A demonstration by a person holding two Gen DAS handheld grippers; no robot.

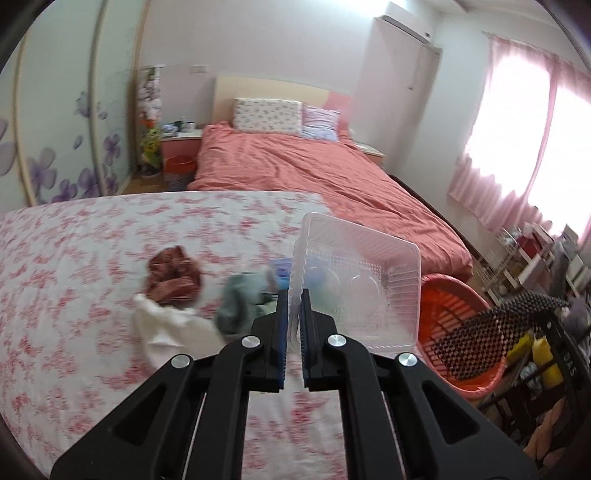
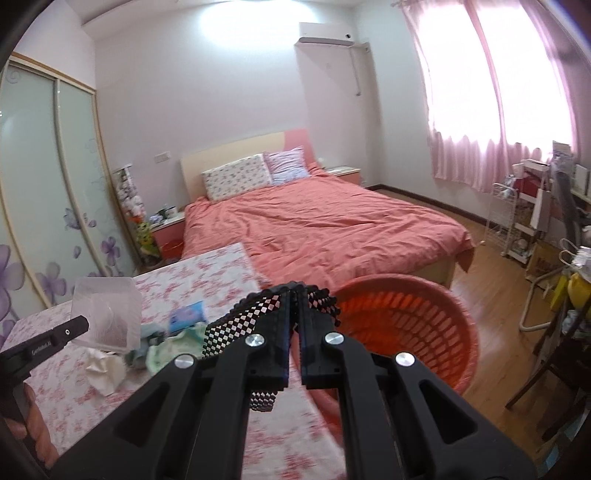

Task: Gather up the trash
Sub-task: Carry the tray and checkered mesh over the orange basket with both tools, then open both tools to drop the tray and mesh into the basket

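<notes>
Jaws clamped: left gripper [image 1: 294,295] pinches a clear plastic tray [image 1: 354,280], right gripper [image 2: 294,295] grips black-and-white mesh [image 2: 236,325]; orange basket [image 2: 417,332] at 3 o'clock.

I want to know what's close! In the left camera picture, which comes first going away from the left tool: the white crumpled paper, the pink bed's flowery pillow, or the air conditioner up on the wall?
1. White crumpled paper: just left of the left tool, on the flowery cloth.
2. Flowery pillow: at the head of the pink bed.
3. Air conditioner: high on the far wall, upper right.
</notes>
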